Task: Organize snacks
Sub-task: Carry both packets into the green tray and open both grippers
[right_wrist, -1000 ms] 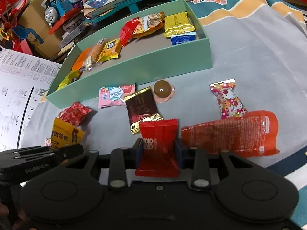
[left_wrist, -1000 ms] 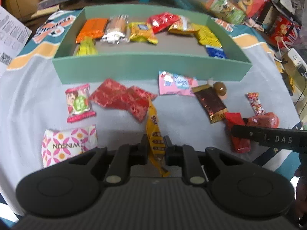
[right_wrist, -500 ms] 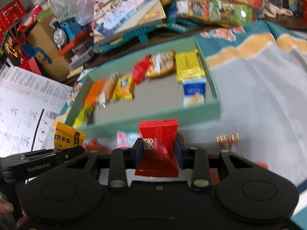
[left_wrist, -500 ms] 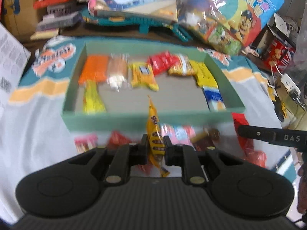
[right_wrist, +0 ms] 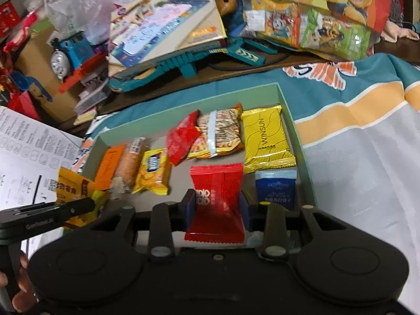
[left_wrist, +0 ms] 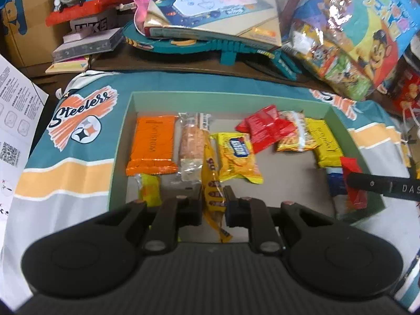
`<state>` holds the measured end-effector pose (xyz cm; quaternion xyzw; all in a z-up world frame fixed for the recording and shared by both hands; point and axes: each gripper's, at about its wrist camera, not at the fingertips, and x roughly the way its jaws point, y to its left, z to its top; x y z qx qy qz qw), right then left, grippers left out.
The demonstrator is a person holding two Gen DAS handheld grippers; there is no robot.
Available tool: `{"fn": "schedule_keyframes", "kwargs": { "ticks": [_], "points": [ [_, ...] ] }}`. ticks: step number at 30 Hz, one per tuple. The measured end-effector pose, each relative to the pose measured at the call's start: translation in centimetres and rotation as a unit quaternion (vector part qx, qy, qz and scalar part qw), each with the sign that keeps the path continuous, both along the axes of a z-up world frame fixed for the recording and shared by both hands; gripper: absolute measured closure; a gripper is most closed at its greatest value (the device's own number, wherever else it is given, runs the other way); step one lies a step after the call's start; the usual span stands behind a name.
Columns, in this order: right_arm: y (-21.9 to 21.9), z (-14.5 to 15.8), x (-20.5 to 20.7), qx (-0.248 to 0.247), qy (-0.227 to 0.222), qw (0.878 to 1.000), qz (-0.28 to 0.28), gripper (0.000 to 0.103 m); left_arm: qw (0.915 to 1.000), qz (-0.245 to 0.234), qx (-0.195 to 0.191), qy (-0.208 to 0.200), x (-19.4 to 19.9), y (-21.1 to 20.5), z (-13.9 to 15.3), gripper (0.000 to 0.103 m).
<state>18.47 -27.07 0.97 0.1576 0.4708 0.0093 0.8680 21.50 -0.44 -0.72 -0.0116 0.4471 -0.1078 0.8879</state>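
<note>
Tongs are both gripping snacks above the green box (left_wrist: 118, 141): left gripper (left_wrist: 213, 201) pinching a yellow packet (left_wrist: 210, 183), right gripper (right_wrist: 217, 207) clamping a red packet (right_wrist: 216, 197).

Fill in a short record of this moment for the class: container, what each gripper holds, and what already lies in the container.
container: green box on a printed cloth
left gripper: shut on a yellow-brown packet, held over the box
right gripper: shut on a red packet, held over the box
in box, left side: orange pack, clear-wrapped bar, yellow biscuit pack
in box, right side: red wrapper, gold pack, blue pack
</note>
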Motion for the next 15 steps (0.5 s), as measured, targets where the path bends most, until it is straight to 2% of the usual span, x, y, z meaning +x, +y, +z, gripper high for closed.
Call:
{"fn": "schedule_keyframes", "kwargs": {
  "ticks": [2,3,4,5,6,8,15],
  "points": [
    [-0.2,-0.8,0.5,0.0,0.007,1.0,-0.005,0.067,1.0,0.002,0.003,0.006,0.4,0.0,-0.6,0.087],
    [-0.4,-1.1,0.8,0.003,0.01,1.0,-0.007,0.064,0.9999,0.007,0.009,0.008,0.5,0.0,-0.9,0.08],
    [-0.6,-1.3,1.0,0.006,0.01,1.0,-0.012,0.057,0.9998,0.012,0.016,0.008,0.6,0.0,-1.1,0.054],
    [-0.8,-1.4,0.9,0.011,0.009,1.0,-0.016,0.03,0.9995,0.019,0.024,0.006,0.6,-0.1,-1.2,0.032],
    [-1.1,-1.4,0.8,0.019,0.006,1.0,-0.024,0.001,0.9992,0.025,0.03,-0.004,0.4,-0.1,-1.2,0.003],
    [-1.8,-0.9,0.3,0.032,-0.012,0.998,-0.044,0.0,0.9981,0.034,0.044,-0.027,-0.3,-0.3,-0.8,0.0],
    [-2.4,0.4,-1.4,0.034,-0.026,0.998,-0.056,0.0,0.9987,0.021,0.041,-0.022,-2.6,-1.0,0.1,0.0]
  ]
}}
